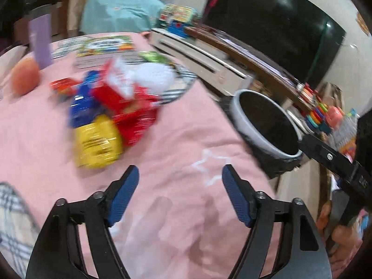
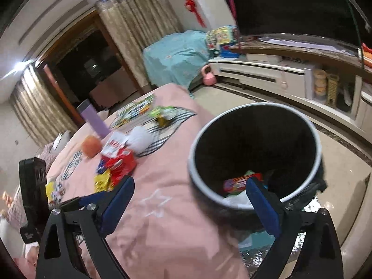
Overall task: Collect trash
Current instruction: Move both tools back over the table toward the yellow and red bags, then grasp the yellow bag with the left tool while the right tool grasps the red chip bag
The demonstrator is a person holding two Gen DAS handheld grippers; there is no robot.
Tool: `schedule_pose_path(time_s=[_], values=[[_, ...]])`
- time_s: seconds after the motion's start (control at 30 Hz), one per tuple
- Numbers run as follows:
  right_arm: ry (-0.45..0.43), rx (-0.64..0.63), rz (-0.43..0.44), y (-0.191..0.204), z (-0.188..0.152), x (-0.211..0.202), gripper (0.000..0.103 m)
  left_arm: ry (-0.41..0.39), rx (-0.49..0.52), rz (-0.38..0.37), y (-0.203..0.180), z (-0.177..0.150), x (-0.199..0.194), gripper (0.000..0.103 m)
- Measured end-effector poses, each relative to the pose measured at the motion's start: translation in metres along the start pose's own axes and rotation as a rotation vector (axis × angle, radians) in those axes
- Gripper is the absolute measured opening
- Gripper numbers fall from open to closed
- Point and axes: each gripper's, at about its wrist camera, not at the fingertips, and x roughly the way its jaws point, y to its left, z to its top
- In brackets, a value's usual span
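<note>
A heap of snack wrappers lies on the pink cloth [image 1: 176,144]: a yellow packet [image 1: 97,144] nearest me, a red packet [image 1: 132,114], a blue one [image 1: 82,103] and crumpled white paper [image 1: 153,76]. My left gripper [image 1: 180,176] is open over bare cloth, just short of the yellow packet, with nothing between its blue pads. My right gripper [image 2: 189,186] is open at the near rim of the round black bin [image 2: 255,148], which stands beside the table. A red wrapper [image 2: 241,182] lies inside the bin. The heap [image 2: 116,165] is to its left.
An orange fruit [image 1: 24,79] and a purple box [image 1: 40,44] stand behind the heap, with printed sheets [image 1: 104,46] and a striped cloth [image 1: 179,88] further back. Beyond the bin runs a white TV cabinet [image 2: 267,74] under a dark screen. A pink kettlebell [image 2: 208,75] sits on the floor.
</note>
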Motion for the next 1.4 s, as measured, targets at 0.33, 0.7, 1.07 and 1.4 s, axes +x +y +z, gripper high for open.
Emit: schedule_pose_path(time_s=[0.33,0.7,1.07,1.4], values=[[0.051,0.008,0.044,0.037,-0.036,0.028,0.099,-0.020,-0.150,0.085,0.066,-0.027,-0.022,0.086],[0.068,0.006,0.061,0.062,-0.057,0.051,0.099,-0.019,-0.214,0.128,0.104,-0.047,-0.025,0.086],[0.086,0.027,0.026,0.064,-0.054,0.064,0.099,-0.016,-0.207,0.099,0.101,-0.035,-0.016,0.086],[0.090,0.033,0.013,0.065,-0.043,0.084,0.098,-0.048,-0.175,0.081,0.101,-0.005,-0.001,0.084]])
